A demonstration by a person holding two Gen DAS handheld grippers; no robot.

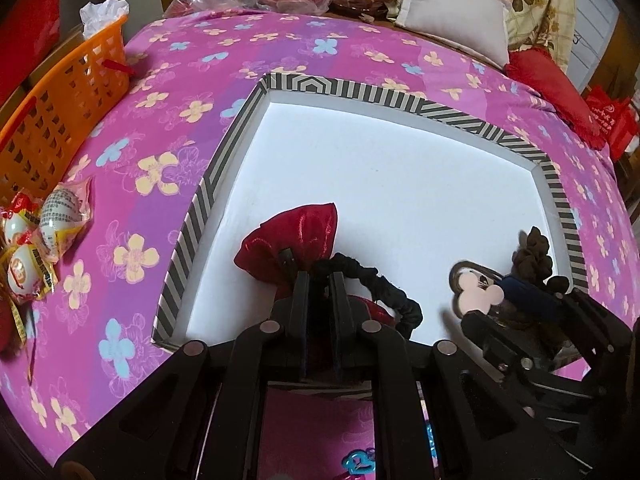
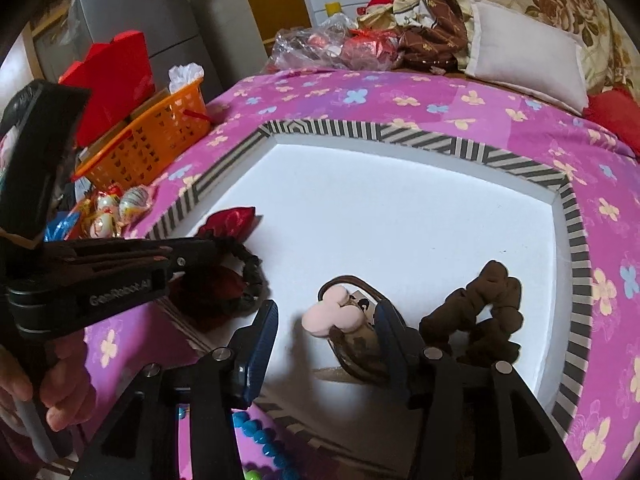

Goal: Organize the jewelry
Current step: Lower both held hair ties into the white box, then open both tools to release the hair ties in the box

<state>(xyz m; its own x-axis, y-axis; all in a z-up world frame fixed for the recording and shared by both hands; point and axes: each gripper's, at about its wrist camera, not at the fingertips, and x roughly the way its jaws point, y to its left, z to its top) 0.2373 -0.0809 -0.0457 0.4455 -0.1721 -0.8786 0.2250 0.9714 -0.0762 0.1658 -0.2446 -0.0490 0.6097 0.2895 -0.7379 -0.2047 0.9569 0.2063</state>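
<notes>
Both wrist views over the bed (image 1: 224,80), spread with a pink flowered cover. A shallow white tray with a striped rim (image 1: 400,100) lies on the cover. My left gripper (image 1: 320,280) stands at the tray's near left, its jaws almost closed with a black scrunchie (image 1: 384,284) between them; whether the pads press on it I cannot tell. The scrunchie's loop lies on the tray floor, touching a red satin pouch (image 1: 296,232) just behind the fingers. My right gripper (image 2: 326,320) is at the near middle of the tray, jaws released and standing apart. Between them lies a pink mouse-shaped hair clip (image 2: 330,314), close to the right finger, on the tray floor. A brown scrunchie (image 2: 492,312) lies just right of that finger. Outside the tray, an orange basket (image 1: 60,120) and wrapped eggs (image 1: 36,240) rest at the left on the cover; blue beads (image 2: 260,436) show below the right gripper
</notes>
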